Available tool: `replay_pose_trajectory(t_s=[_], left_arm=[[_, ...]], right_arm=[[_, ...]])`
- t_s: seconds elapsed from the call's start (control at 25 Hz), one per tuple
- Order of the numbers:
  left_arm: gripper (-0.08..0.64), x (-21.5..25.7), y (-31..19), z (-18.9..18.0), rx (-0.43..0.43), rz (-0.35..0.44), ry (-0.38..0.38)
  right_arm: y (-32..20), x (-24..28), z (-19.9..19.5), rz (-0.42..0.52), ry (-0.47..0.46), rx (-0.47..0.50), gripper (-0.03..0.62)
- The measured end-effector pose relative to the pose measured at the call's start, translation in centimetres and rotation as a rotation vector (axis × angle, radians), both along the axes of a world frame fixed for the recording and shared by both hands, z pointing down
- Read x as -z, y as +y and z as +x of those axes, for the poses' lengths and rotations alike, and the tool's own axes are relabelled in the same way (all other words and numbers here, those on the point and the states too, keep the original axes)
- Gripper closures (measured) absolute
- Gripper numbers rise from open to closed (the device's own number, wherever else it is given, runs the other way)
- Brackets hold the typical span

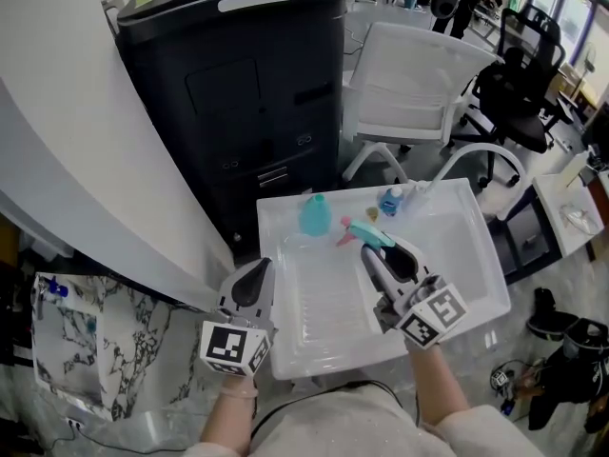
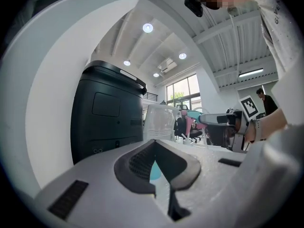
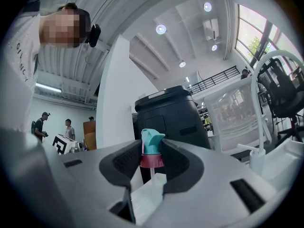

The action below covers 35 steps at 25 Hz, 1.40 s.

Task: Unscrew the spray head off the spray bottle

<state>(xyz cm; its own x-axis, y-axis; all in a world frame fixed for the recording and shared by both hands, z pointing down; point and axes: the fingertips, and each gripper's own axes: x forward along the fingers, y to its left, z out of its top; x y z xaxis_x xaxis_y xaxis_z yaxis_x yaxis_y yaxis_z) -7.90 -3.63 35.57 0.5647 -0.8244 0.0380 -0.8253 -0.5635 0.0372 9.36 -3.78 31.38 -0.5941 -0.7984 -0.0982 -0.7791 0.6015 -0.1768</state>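
Note:
The teal bottle (image 1: 315,215) stands upright, without its head, at the back of the white tray (image 1: 457,227). The spray head (image 1: 364,232), teal with a pink collar, is off the bottle and sits between the jaws of my right gripper (image 1: 371,248), just right of the bottle. In the right gripper view the spray head (image 3: 152,146) stands upright in the right gripper (image 3: 152,158), its thin tube hanging below. My left gripper (image 1: 257,272) is shut and empty at the tray's left edge. A sliver of the bottle (image 2: 155,171) shows past the left gripper (image 2: 155,148).
A small blue-capped bottle (image 1: 390,201) and a clear white bottle (image 1: 417,196) stand at the tray's back right. A tall black cabinet (image 1: 238,93) rises behind the tray, a white chair (image 1: 419,84) beside it. A white wall (image 1: 86,141) curves along the left.

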Motion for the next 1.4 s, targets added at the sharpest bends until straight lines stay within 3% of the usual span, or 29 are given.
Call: replay_pose_trajectory(t_s=[1.4], left_arm=[[0.555, 0.9, 2.5, -2.5, 0.072, 0.042, 0.022]], right_arm=[[2.3, -1.1, -0.4, -0.022, -0.032, -0.029, 0.459]])
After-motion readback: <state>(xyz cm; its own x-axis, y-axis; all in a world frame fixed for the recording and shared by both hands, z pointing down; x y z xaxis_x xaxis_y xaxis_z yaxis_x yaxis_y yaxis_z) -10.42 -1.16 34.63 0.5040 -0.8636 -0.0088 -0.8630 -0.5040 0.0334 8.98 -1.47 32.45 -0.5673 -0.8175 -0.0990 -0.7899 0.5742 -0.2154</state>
